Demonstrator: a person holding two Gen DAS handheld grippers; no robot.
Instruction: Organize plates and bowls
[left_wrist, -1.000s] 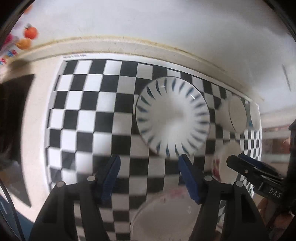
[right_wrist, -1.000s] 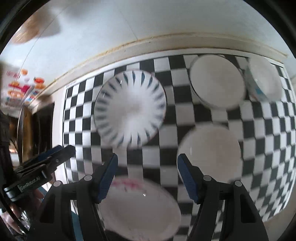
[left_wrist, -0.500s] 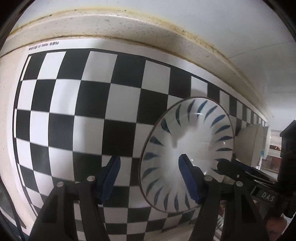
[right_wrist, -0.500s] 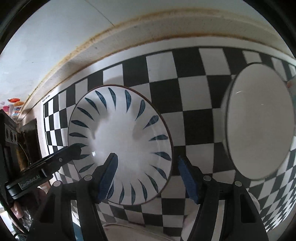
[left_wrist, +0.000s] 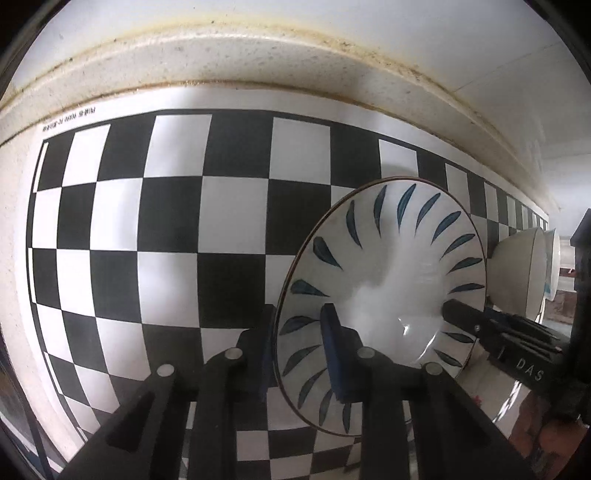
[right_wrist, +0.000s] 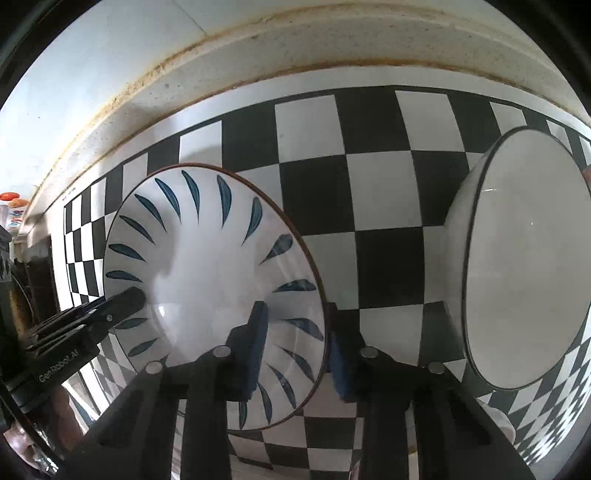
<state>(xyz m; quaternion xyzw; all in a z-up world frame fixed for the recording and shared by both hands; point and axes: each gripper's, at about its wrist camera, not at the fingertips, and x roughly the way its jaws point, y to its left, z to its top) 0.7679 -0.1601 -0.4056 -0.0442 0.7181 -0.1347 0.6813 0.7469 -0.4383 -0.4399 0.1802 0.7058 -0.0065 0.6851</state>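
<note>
A white plate with blue leaf marks (left_wrist: 391, 280) lies on the black and white checkered mat (left_wrist: 147, 229). My left gripper (left_wrist: 299, 350) straddles its left rim, one finger inside and one outside. In the right wrist view my right gripper (right_wrist: 295, 347) straddles the right rim of the same plate (right_wrist: 207, 266). Both sets of jaws stand narrowed around the rim; whether the pads press it does not show. A plain white bowl (right_wrist: 524, 266) stands right of the plate. Each gripper shows in the other's view.
The mat ends at a raised, stained cream counter edge (left_wrist: 258, 59) against the wall. Two bowls (left_wrist: 524, 273) stand at the right edge of the left wrist view. A dark object (right_wrist: 33, 280) stands at the mat's left end.
Both grippers have moved forward and down onto the blue-leaf plate. Their jaws have narrowed from wide open to straddling opposite rims.
</note>
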